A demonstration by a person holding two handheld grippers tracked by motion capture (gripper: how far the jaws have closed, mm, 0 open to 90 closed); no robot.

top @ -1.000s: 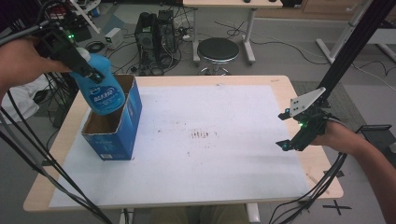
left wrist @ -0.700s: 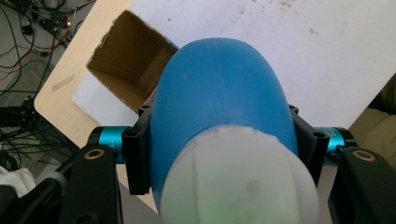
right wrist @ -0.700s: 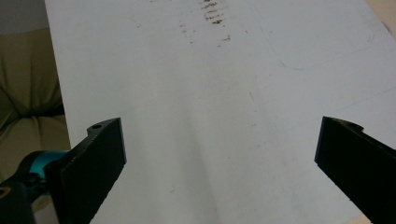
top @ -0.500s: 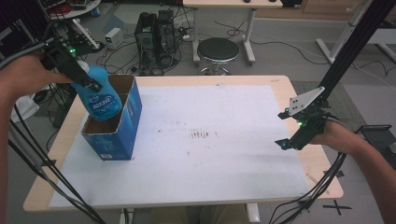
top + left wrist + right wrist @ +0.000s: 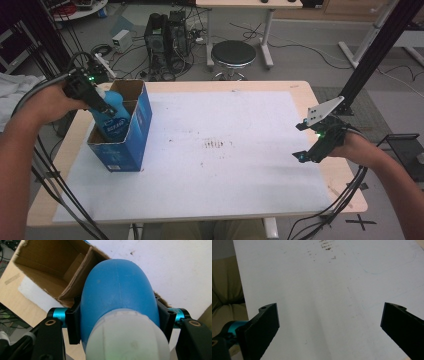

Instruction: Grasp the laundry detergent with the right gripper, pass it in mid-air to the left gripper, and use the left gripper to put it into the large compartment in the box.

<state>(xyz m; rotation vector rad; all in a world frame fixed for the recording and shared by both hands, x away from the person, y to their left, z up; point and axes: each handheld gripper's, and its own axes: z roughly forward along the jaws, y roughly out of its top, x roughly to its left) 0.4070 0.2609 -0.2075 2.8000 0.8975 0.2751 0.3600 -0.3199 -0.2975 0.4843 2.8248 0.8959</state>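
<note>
L gripper [image 5: 95, 97] is clamped on the blue bottle [image 5: 114, 116] up near its white cap [image 5: 127, 337], jaws pressed against both sides of the neck in the left gripper view. The bottle now sits well down inside the blue cardboard box [image 5: 131, 145], only shoulder + label above the rim. A sec ago it hung higher, most of the body clear of the box top; half a sec ago it was partway in. So it's been lowered steadily into the box, tilted a bit toward the hand side of the box. Box has an inner cardboard divider [image 5: 80, 277]; bottle looks to be going in the compartment nearer the mat centre, can't tell if the base is touching bottom yet.

R gripper [image 5: 320, 142] hovers far from the box, over the opposite edge of the white mat [image 5: 225, 180], jaws wide apart w/ nothing between them; hasn't shifted since earlier frames.

Judgement: placing step is nearly done. Next prob. a bit more lowering, then release. Risk: letting go early could leave the bottle leaning on the divider.
</note>
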